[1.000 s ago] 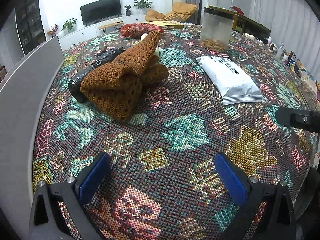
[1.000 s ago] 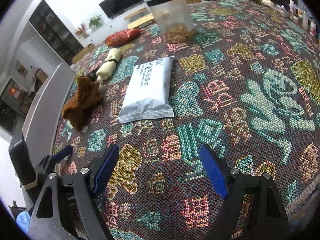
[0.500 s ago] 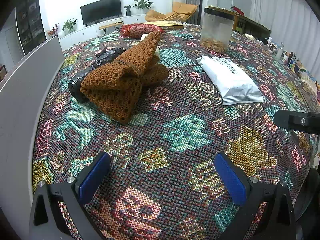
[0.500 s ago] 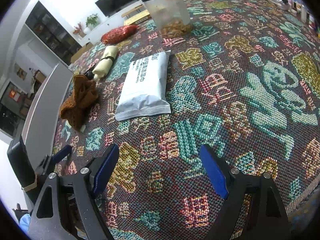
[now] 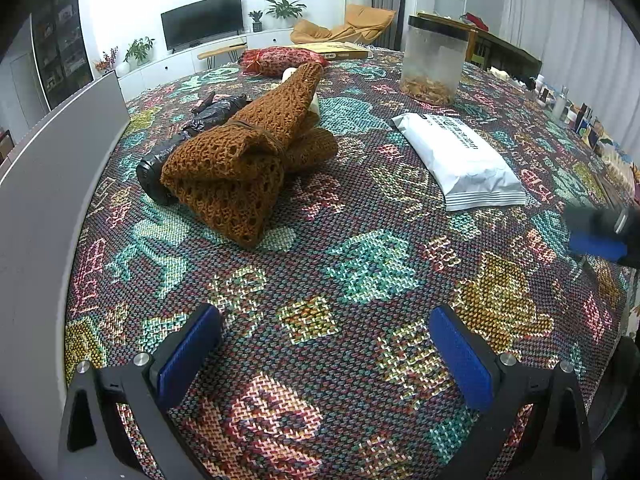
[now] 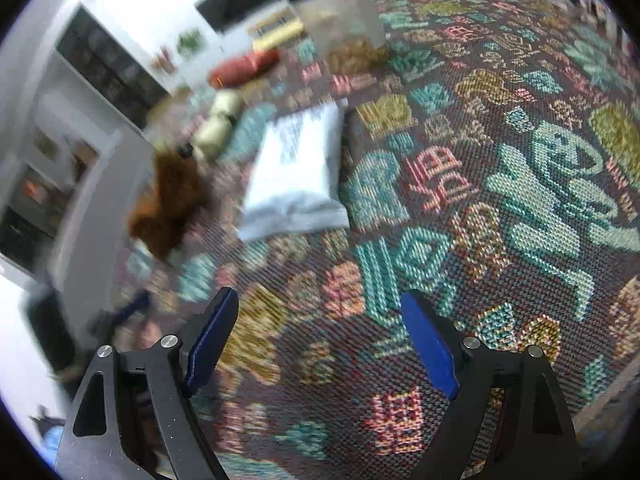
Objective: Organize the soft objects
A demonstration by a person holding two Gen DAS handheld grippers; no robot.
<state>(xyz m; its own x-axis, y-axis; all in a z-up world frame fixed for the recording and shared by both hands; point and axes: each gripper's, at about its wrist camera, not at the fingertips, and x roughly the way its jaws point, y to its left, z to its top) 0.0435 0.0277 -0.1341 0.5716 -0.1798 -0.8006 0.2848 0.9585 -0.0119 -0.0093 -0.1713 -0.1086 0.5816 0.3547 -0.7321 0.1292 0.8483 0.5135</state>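
On the patterned cloth (image 5: 360, 264), knit (image 5: 244, 160) and white pack (image 5: 460, 156) lie untouched. Right gripper (image 6: 320, 340) has rolled and swung toward the pack since a second ago, jaws wide, empty. Left gripper (image 5: 324, 348) is parked, also wide, empty. Likely a pack pickup next.

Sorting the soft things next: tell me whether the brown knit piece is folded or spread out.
Folded. The brown knit piece lies bunched in thick layers, cinched by a band around its middle, partly covering a black bundle.

clear jar (image 5: 434, 65), maybe snacks | TV (image 5: 202, 21) | potted plants (image 5: 285, 8)
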